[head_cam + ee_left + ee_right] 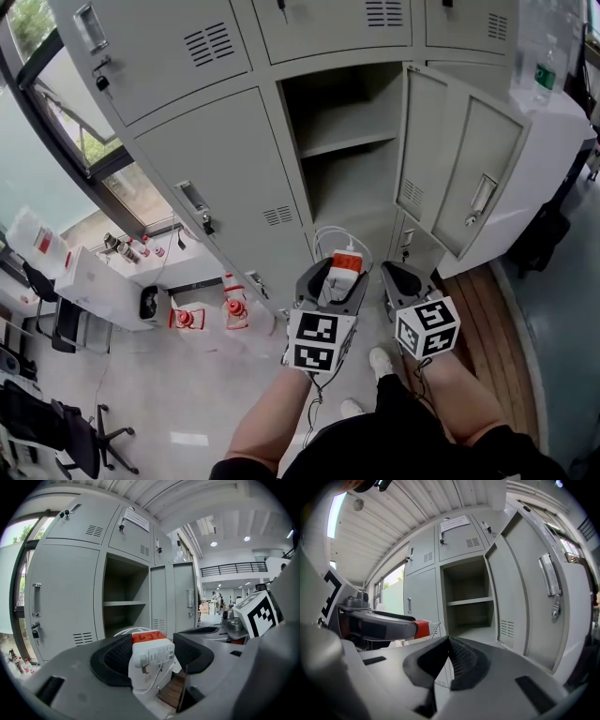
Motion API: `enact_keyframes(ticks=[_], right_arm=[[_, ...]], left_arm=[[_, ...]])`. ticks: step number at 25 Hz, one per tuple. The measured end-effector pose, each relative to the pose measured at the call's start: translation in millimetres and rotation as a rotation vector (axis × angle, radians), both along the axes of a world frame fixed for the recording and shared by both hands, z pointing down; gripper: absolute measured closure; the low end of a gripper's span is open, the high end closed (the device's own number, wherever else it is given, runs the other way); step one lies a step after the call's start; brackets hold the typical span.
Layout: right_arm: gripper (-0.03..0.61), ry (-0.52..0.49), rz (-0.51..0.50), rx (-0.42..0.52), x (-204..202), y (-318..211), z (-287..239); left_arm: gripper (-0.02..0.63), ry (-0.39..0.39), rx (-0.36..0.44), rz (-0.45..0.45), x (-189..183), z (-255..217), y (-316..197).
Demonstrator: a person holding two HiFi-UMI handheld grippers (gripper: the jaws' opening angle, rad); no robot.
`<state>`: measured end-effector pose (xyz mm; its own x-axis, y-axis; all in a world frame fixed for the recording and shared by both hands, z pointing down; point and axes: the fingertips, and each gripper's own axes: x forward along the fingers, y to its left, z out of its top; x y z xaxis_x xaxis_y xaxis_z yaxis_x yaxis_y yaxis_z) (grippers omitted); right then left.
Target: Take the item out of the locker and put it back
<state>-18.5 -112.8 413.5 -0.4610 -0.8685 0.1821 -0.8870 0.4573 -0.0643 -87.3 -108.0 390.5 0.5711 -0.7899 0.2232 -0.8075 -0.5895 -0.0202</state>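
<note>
1. Left gripper (336, 274): jaws clenched on a white power adapter (153, 657) with an orange-red top. The two black pads press its sides, and the adapter stands upright between them.
2. A white cable (330, 234) runs from the adapter and loops just beyond the jaw tips. In the left gripper view a thin strand of it also hangs down the adapter's front face.
3. Position of the adapter: outside the locker (349, 141), held in the air in front of the open compartment and below its level in the head view.
4. Open compartment: one shelf across the middle. The spaces above and below it show only bare grey metal.
5. Locker door (461, 169) swung wide to the right, handle on its outer face. The neighbouring doors to the left are shut.
6. Right gripper (449, 643): jaws pressed together, pads meeting at the tip, gripping nothing. It is held just beside the left gripper, on its right, pointing at the same compartment.
7. Marker cubes – one on each gripper, left (320, 339) and right (427, 327) – sit near the person's forearms.
8. Floor to the left of the locker: two small red-and-white items (234, 309), too small to identify.
</note>
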Motion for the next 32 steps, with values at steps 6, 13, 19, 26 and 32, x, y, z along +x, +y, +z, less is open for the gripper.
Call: enact_keyframes(ticks=[6,13,19,26,32], right_arm=[[0.526,-0.003,-0.019,-0.003,1,-33,-2],[0.526,0.0,-0.031,-0.015,15,-77,0],[0.526,0.007,-0.04,-0.026,22,-105,3],[0.526,0.011,-0.047,-0.027,28,-133,4],[0.526,0.014,-0.049,-0.037,31,-151,8]], left_arm=[[0.331,0.006,0.005,-0.017,5,-6,-37],[0.331,0.007,0.014,-0.024,24,-11,-86],[0.331,0.019,0.035,-0.044,32,-20,-124],[0.331,0.024,0.056,-0.075,37,-24,-168],[0.331,0.003,0.086,-0.114,38,-18,-202]])
